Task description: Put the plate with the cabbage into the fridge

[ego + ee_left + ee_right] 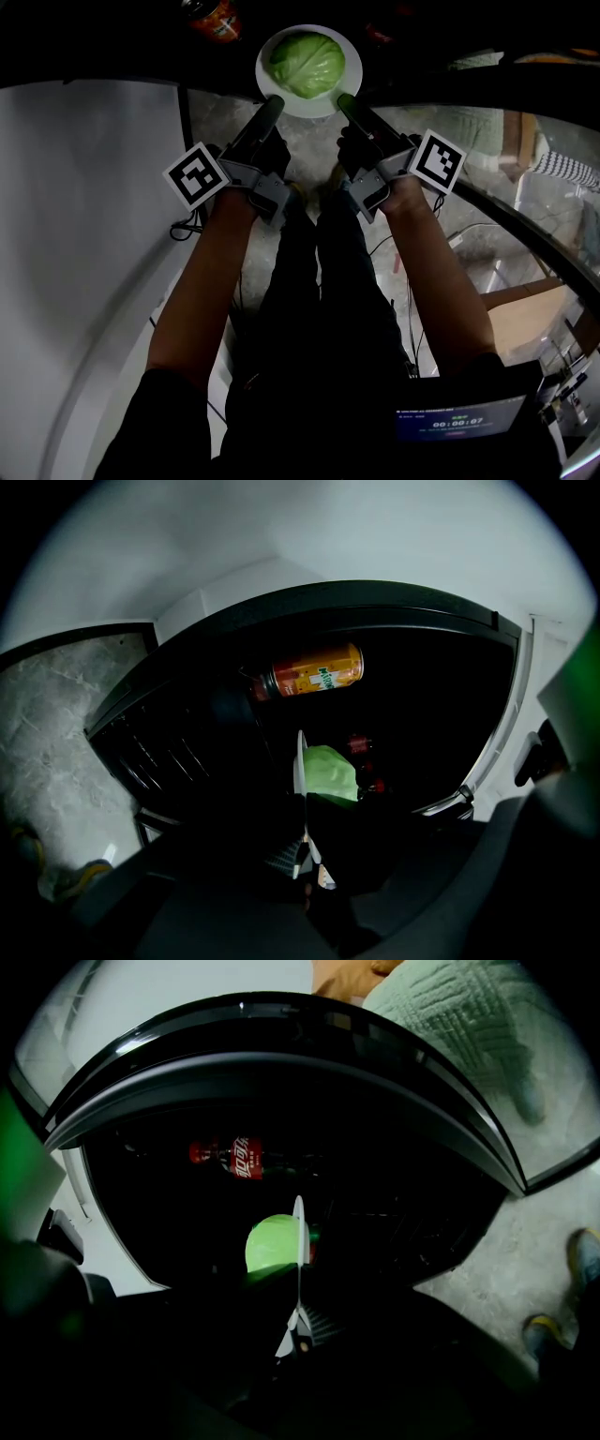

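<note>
Fingers (265, 117) of the left gripper (273, 101) and right gripper (344, 101) are clamped on opposite edges of the plate (265, 67), the cabbage (307, 62) carried on it. In the left gripper view, the plate is held edge-on at the open fridge (375, 597). In the right gripper view, its rim is likewise gripped.

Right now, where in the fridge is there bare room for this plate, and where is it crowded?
Bare: the dark stretch between the orange drink bottle and the cola bottle, where the plate with the cabbage hangs, left gripper and right gripper shut on its rim. Crowded: beside either bottle. Deeper: too dark.
</note>
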